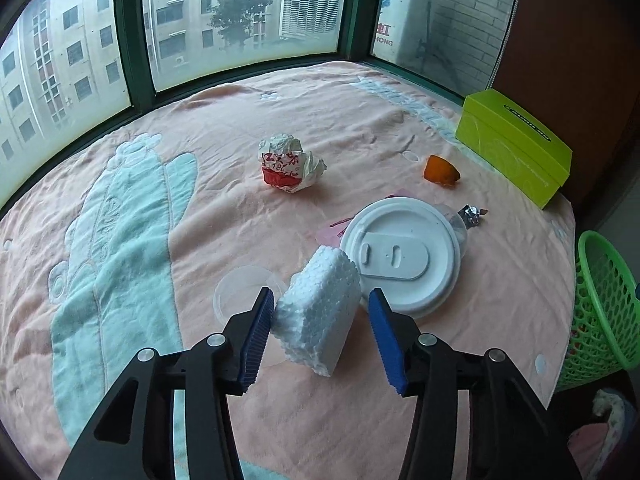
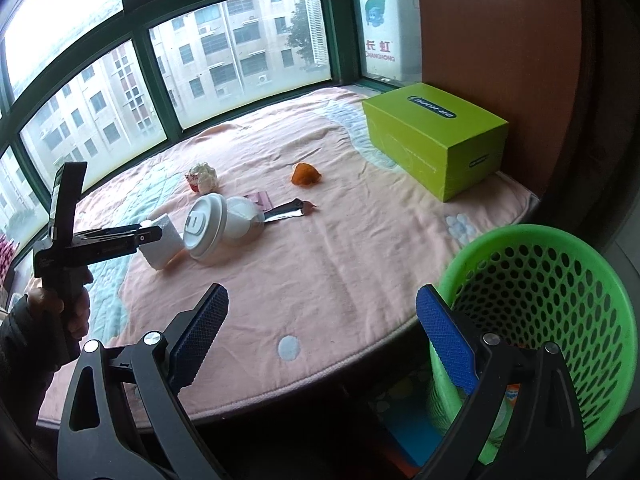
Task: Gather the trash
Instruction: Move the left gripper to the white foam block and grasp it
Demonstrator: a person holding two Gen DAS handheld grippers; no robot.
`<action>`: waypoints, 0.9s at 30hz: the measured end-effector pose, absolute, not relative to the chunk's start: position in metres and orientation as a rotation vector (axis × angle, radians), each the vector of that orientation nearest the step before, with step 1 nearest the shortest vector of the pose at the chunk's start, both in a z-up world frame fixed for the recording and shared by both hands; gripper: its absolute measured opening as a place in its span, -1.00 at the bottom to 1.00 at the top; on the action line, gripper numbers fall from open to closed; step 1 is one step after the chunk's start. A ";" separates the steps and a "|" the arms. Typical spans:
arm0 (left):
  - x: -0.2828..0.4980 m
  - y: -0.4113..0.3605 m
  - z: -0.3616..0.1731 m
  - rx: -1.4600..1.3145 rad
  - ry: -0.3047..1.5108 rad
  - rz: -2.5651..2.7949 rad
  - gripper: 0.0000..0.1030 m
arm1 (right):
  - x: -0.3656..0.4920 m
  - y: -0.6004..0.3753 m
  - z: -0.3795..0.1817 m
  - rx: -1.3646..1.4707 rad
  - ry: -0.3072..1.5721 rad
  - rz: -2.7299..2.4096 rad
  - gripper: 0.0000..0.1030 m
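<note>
On the pink blanket (image 2: 320, 272) by the bay window (image 2: 240, 52) | green mesh basket (image 2: 560, 300) looks nearly empty, so I judge we've barely begun | lidded cup (image 1: 400, 256), crumpled wrapper (image 1: 288, 168), orange peel (image 1: 440, 170), foil scrap (image 1: 472, 216) all left | left gripper (image 1: 320, 320) spread around foam block (image 1: 320, 316), not clamped | right gripper (image 2: 320, 336) wide apart, holding nothing.

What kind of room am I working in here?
Most likely a bay-window ledge in an upper-floor apartment. A curved bank of green-framed windows looks out on residential blocks, a pink blanket covers the ledge under scattered trash such as a foam block, and a green mesh basket stands beside it.
</note>
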State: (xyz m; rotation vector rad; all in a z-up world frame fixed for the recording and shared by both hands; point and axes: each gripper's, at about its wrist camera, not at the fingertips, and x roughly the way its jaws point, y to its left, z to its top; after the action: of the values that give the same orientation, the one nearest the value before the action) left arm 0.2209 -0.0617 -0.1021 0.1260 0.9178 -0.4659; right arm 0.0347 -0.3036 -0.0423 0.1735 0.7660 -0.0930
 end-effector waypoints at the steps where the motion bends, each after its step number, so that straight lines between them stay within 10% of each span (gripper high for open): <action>1: 0.221 -0.062 -0.102 0.130 0.916 -0.469 -0.14 | 0.035 -0.303 -0.043 0.172 0.767 -0.092 0.83; 27: 0.189 -0.018 -0.073 0.026 0.876 -0.423 -0.44 | 0.091 -0.255 -0.048 0.088 0.789 0.042 0.83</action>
State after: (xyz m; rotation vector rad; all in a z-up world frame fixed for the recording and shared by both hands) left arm 0.1890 -0.0182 -0.0734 0.0255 0.8764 -0.4225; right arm 0.0911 -0.2547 -0.0480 0.0876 0.7893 0.0424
